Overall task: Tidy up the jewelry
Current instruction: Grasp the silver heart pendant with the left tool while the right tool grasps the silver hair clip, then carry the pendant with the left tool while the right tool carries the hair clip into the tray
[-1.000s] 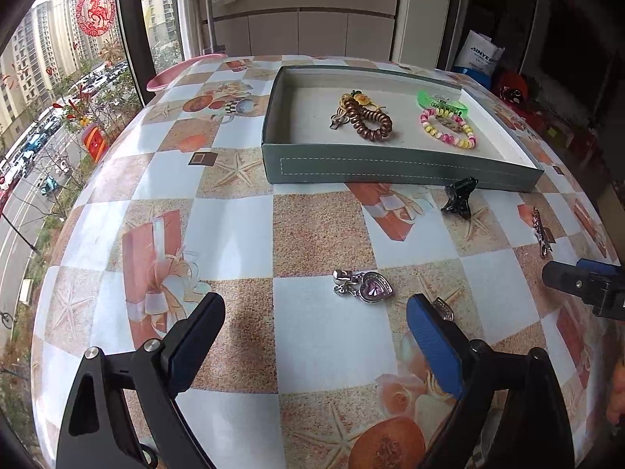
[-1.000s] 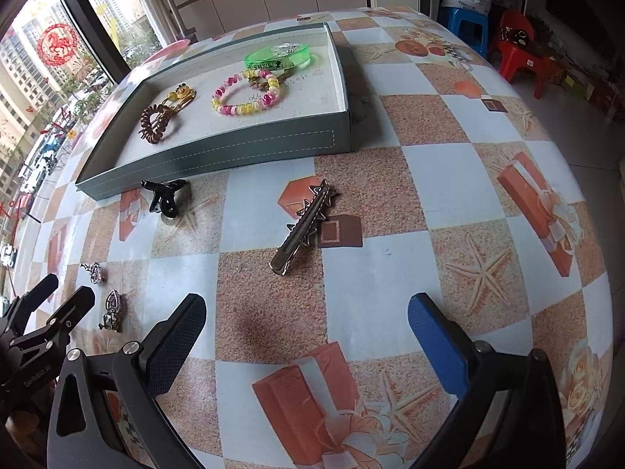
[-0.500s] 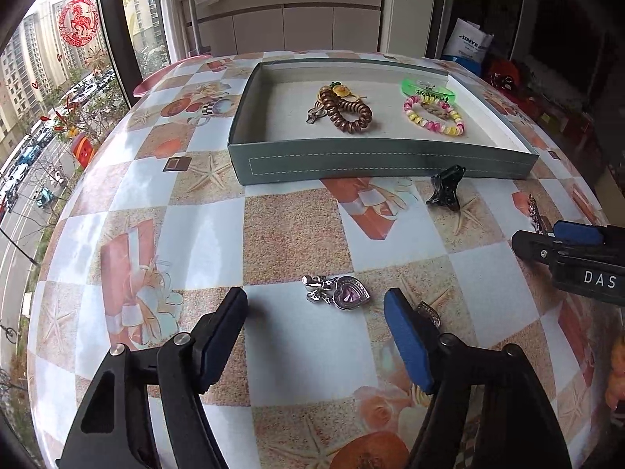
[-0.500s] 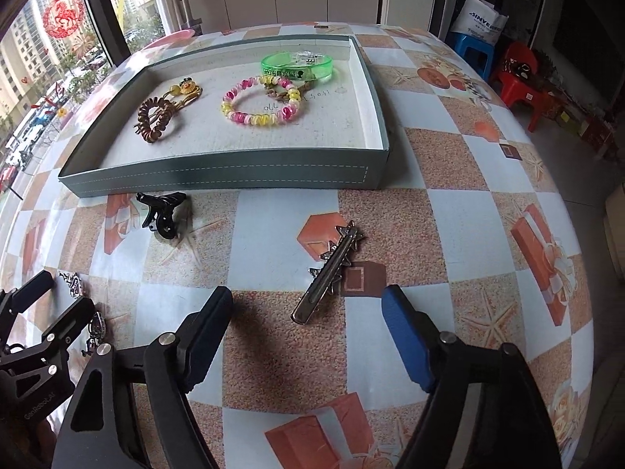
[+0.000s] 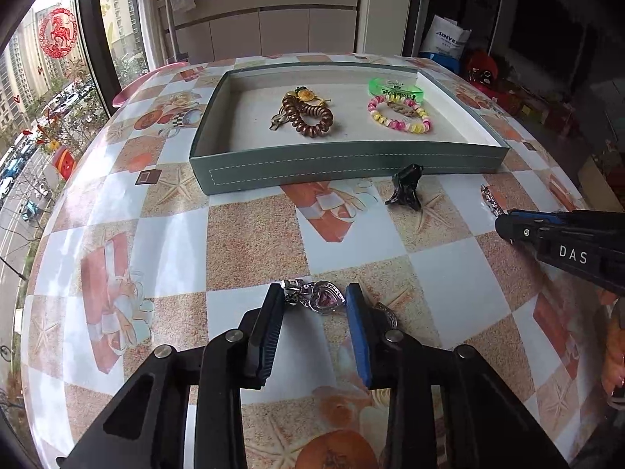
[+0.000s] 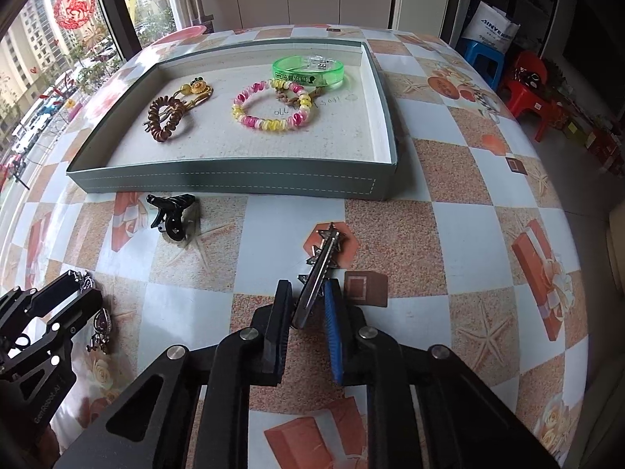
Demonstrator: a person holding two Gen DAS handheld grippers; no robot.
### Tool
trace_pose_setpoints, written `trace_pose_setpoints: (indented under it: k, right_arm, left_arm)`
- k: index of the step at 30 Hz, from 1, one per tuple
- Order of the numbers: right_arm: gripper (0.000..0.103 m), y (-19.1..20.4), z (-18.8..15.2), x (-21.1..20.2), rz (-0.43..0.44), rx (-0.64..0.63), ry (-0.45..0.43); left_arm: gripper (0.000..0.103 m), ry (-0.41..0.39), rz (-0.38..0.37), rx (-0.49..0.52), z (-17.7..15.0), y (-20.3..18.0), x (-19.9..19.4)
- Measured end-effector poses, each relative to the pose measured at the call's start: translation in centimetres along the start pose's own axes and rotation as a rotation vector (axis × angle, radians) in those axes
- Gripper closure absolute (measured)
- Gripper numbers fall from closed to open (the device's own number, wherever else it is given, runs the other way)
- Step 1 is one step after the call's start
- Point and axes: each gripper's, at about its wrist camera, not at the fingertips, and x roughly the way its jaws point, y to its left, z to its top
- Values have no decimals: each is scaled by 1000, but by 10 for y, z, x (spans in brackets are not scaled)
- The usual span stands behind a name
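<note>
My left gripper [image 5: 314,299] has closed around a silver heart pendant with a pink stone [image 5: 326,301] lying on the table, its pads touching both ends. My right gripper [image 6: 308,301] has closed around the lower end of a silver star hair clip [image 6: 322,265] on the table. A grey-green tray [image 5: 351,166] at the back holds a brown coil hair tie [image 5: 308,115], a pink and yellow bead bracelet [image 5: 400,117] and a green bangle [image 5: 394,90]. A black claw clip [image 5: 406,187] lies in front of the tray.
Another small silver pendant [image 5: 386,312] lies just right of my left gripper's right finger. The tray also shows in the right wrist view [image 6: 234,179]. A pink dish [image 5: 148,82] sits at the table's far left edge. Red stools [image 6: 531,90] stand beyond the table's right side.
Both grippers have moved down and forward and their jaws have narrowed: the left around the heart pendant, the right around the star hair clip.
</note>
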Motion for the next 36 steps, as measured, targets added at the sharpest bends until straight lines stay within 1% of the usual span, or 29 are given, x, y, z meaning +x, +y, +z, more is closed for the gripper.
trace_pose_setpoints:
  k: [1, 5, 8, 9, 10, 14, 17, 19, 23, 24, 25, 26, 27, 28, 30, 33, 36]
  right_arm:
    - [92, -2, 0, 0, 10, 8, 0]
    - [92, -10, -3, -2, 52, 39, -1]
    - [92, -15, -5, -6, 80, 52, -9]
    - [92, -16, -6, -8, 89, 56, -12]
    - [92, -17, -7, -9, 93, 59, -15]
    - [92, -21, -9, -15, 113, 65, -26]
    - [92, -22, -11, -18, 122, 69, -29]
    - [92, -24, -11, -20, 128, 72, -35]
    - [92, -28, -13, -21, 139, 78, -39]
    - [92, -28, -14, -21, 140, 79, -38]
    - [92, -29, -14, -21, 141, 82, -37]
    - [92, -30, -15, -20, 142, 84, -35]
    - [92, -31, -16, -19, 142, 85, -32]
    - [92, -31, -16, -18, 143, 84, -30]
    - [92, -30, -18, -15, 143, 74, -23]
    - [91, -29, -18, -10, 146, 72, -6]
    - [90, -28, -17, -8, 129, 64, -8]
  left_arm:
    - [74, -1, -8, -3, 0, 1, -1]
    - [75, -1, -22, -26, 2, 7, -6]
    - [75, -6, -21, -26, 2, 9, -9]
    - [85, -7, -23, -26, 2, 10, -9]
    - [89, -5, -27, -27, 3, 10, -10]
    - [89, -6, -38, -41, 3, 12, -12]
    - [89, -14, -6, -45, 4, 11, -17]
    - [89, -33, 18, -62, 5, 12, -22]
    - [88, -22, 11, -118, 8, 20, -23]
    - [83, -23, 18, -128, 8, 21, -23]
    - [43, -25, 25, -136, 8, 23, -23]
    - [11, -25, 39, -149, 8, 25, -22]
    - [0, -50, 67, -167, 6, 27, -26]
    - [0, -68, 77, -167, 6, 27, -29]
    - [0, -50, 73, -161, 8, 28, -28]
    - [0, -37, 115, -156, 11, 27, -22]
    - [0, 17, 101, -159, 15, 25, -6]
